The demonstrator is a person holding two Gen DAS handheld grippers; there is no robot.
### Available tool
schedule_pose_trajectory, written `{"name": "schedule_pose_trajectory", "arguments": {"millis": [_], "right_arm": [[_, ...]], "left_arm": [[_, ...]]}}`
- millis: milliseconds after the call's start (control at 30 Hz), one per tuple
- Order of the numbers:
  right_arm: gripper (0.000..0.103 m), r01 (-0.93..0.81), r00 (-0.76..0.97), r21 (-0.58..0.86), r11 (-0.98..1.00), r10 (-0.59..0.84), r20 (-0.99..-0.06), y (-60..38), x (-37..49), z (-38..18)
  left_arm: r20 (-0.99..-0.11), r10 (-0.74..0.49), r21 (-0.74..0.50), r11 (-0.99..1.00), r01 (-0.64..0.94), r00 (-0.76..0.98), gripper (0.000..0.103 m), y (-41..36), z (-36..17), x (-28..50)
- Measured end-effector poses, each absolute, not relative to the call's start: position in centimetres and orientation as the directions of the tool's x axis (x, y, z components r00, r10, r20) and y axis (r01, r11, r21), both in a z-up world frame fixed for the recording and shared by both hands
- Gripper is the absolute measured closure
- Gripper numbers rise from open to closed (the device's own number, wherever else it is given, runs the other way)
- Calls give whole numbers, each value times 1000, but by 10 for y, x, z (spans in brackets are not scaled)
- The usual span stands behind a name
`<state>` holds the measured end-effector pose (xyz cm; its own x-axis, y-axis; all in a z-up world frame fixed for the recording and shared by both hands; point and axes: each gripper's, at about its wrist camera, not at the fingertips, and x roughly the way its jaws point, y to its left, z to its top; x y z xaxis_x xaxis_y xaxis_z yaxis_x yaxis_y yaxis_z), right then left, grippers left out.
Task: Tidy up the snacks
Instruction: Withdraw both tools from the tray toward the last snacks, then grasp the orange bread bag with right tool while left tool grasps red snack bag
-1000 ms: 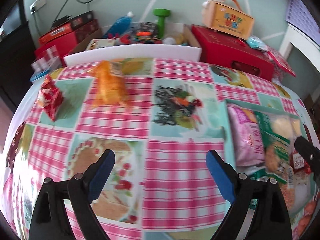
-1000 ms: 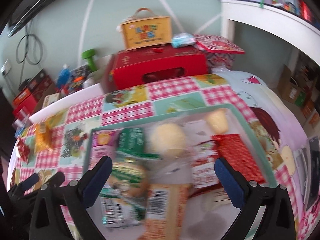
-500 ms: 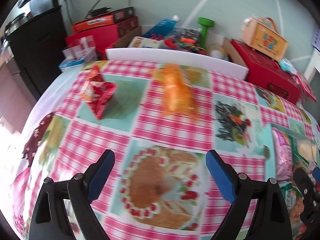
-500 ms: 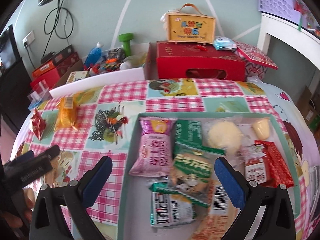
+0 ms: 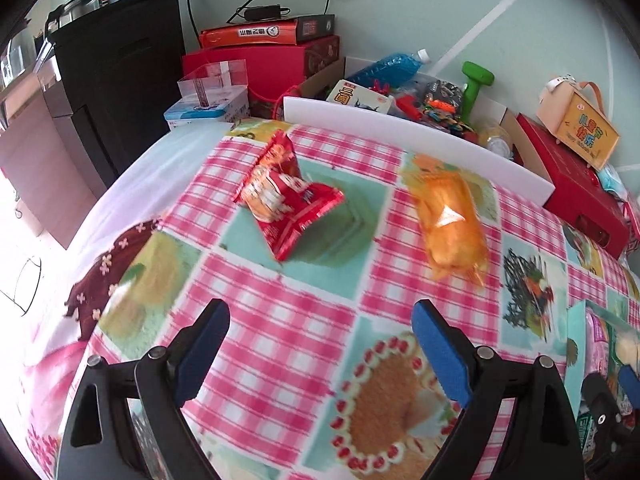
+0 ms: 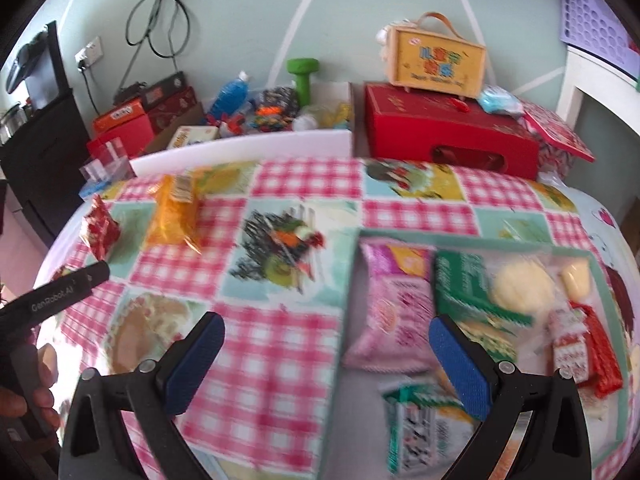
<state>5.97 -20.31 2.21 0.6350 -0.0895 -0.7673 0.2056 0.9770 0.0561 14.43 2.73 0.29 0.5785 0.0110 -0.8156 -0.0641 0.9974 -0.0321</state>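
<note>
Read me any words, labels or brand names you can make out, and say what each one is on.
"GenRobot.AI": in white along the black body of the left gripper, right wrist view.
Orange box behind the table: Chinese characters, too small to read surely.
Yellow case with a handle: colourful Chinese characters, not legible.
Red packet, orange packet, and the packets in the tray: print blurred, unreadable.

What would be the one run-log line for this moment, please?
left gripper: open, empty | right gripper: open, empty | red packet, orange packet: loose on tablecloth | tray: holds other snacks
</note>
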Motion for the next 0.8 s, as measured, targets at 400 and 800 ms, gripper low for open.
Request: {"name": "schedule_pose_trajectory", "arguments": {"millis": [400, 800], "right_arm": [[0, 24, 709, 91, 996, 47, -703, -151, 132, 28], [0, -99, 643, 125, 987, 159, -749, -114, 199, 9]], "left_arm": [[-804, -35, -87, 995, -58, 594, 11, 67, 19, 198], [-832, -92, -132, 991, -33, 547, 16, 74, 6, 236]]}}
